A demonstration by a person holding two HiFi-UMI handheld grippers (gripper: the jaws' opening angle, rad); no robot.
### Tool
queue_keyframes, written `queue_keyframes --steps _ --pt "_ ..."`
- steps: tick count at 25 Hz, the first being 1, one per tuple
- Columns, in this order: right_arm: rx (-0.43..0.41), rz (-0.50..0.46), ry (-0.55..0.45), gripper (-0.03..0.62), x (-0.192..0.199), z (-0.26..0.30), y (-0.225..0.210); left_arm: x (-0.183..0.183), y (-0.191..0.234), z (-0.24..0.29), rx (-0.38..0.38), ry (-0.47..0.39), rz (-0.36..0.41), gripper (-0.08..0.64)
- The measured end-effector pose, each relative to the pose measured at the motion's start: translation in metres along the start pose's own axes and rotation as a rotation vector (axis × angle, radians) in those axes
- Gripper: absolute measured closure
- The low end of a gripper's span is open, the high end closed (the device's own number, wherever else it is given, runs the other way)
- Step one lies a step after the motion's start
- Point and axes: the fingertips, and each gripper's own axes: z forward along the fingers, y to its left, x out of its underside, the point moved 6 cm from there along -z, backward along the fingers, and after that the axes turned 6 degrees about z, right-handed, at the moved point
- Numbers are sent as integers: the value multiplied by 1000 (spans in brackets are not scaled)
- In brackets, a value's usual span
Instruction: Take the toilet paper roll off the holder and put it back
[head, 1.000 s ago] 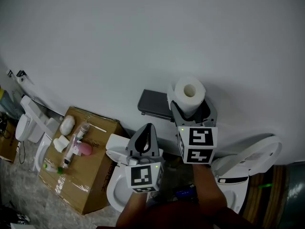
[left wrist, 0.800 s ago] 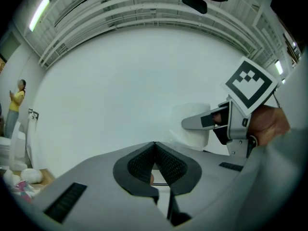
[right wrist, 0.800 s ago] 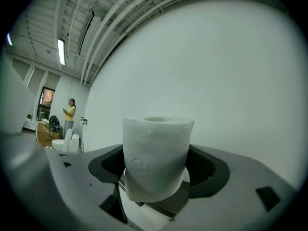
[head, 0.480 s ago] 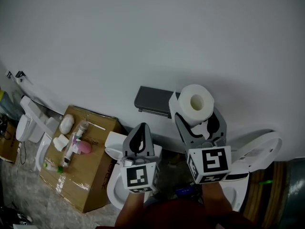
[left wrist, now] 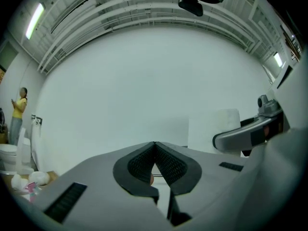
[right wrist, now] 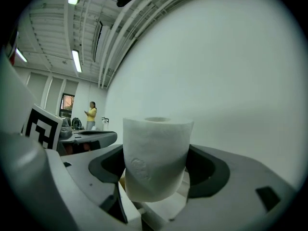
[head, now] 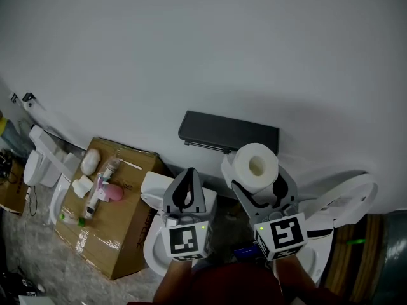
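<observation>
The toilet paper roll [head: 255, 165] is clamped by its sides between the jaws of the right gripper [head: 256, 182]. The left gripper [head: 189, 173] is seen pressed shut on nothing. Below them a toilet [head: 152, 196] and a cardboard box [head: 121, 240] are seen. Beyond the roll, apart from it, the dark holder [head: 229, 132] is fixed to the wall [head: 191, 43].

A speckled grey floor [head: 25, 262] carries a brown cardboard box [head: 124, 237] against the wall, a white toilet [head: 39, 164] to its left. On the box top lie a pink bottle [head: 113, 196], a slim tube [head: 107, 173] and white packets [head: 89, 162]
</observation>
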Motion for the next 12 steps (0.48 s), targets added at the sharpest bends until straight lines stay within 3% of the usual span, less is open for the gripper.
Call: queue_keyframes --steps 12 --pt "-40 63 34 207 50 -14 5 17 -11 -19 10 15 -6 548"
